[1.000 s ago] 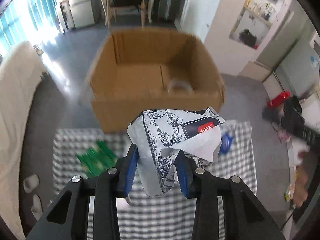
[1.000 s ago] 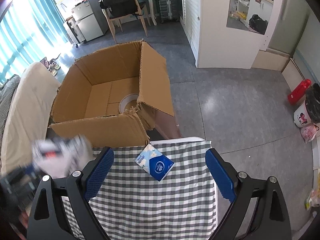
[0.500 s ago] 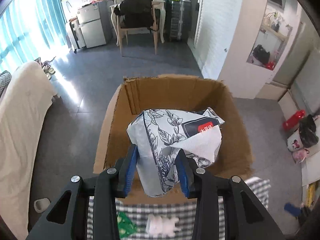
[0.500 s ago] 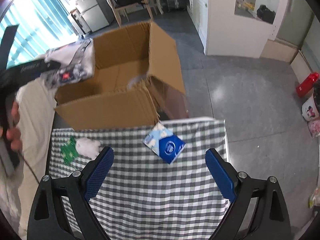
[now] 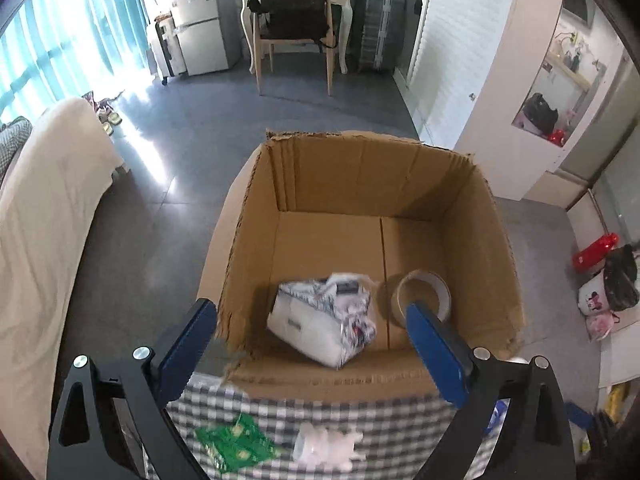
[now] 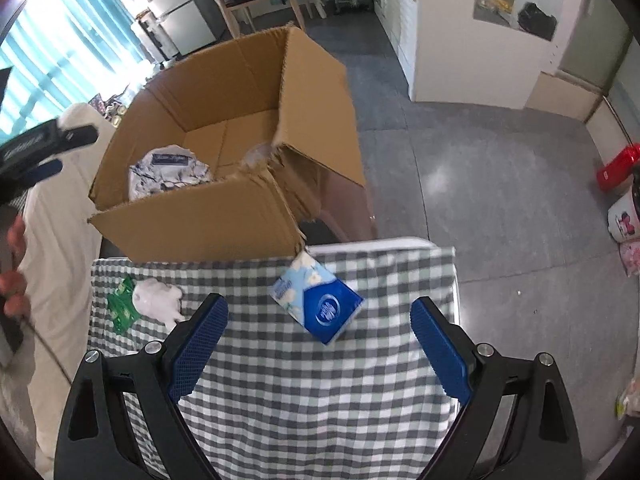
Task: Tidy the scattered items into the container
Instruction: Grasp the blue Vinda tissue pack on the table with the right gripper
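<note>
Now the left gripper point(image 5: 312, 332) stands with its jaws wide; they have just been opening, and nothing is pressed between them. Below, the floral tissue pack point(image 5: 324, 318) lies tilted on the floor of the cardboard box point(image 5: 256, 248), just beside a roll of tape point(image 5: 422, 294) in the near right corner. That is likely why the gripper hangs over the box's near wall: a release point above the open top.

The right gripper point(image 6: 320, 344) is also spread wide and empty, aimed down at the checked cloth point(image 6: 320, 400). The blue tissue packet point(image 6: 316, 302) lies between and just ahead of its fingers, near the box's torn corner, probably the next pick. A white crumpled item point(image 6: 158, 300) and a green packet point(image 6: 122, 306) lie touching each other at the cloth's left edge, not yet tidied.
</note>
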The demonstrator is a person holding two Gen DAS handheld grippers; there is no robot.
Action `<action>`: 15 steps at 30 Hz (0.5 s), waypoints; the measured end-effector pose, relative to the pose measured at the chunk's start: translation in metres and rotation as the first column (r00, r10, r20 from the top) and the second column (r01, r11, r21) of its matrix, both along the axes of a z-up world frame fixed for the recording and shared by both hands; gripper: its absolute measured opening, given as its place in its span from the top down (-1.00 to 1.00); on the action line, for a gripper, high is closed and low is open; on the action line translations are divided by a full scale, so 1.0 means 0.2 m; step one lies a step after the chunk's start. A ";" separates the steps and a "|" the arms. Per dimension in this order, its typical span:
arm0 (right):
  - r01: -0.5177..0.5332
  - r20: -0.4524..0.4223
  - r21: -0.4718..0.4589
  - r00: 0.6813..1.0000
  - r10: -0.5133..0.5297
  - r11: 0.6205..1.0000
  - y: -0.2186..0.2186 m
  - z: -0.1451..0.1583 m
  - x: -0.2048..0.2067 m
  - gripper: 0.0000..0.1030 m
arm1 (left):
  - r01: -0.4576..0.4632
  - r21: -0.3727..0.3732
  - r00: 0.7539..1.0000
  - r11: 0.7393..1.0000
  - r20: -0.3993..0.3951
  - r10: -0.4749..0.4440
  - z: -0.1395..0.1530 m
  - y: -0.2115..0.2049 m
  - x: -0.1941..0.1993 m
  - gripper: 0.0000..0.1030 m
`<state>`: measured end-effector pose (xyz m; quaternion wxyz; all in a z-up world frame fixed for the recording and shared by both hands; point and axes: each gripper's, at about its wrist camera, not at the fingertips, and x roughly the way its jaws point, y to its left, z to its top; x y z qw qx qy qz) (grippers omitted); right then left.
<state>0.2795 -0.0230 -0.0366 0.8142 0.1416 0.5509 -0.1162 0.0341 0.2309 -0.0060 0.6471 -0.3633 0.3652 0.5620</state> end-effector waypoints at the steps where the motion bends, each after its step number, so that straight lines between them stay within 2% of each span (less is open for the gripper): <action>1: -0.012 0.000 -0.010 1.000 0.012 1.000 0.01 -0.01 0.02 -0.81 | -0.006 -0.001 1.000 1.000 -0.003 0.006 0.00 -0.04 -0.02 -0.92; 4: -0.045 -0.007 -0.030 0.999 0.045 0.999 0.06 -0.07 0.08 -0.81 | -0.025 -0.022 1.000 0.999 0.002 0.025 -0.01 -0.17 -0.10 -0.93; 9: -0.099 -0.079 -0.089 0.993 0.092 0.991 0.14 -0.30 0.16 -0.81 | -0.062 -0.080 0.998 0.995 0.000 0.062 -0.12 -0.35 -0.21 -0.93; 15: -0.085 -0.146 -0.139 0.987 0.064 0.987 0.13 -0.49 0.19 -0.81 | -0.112 -0.141 0.994 0.984 -0.015 0.112 -0.28 -0.47 -0.29 -0.93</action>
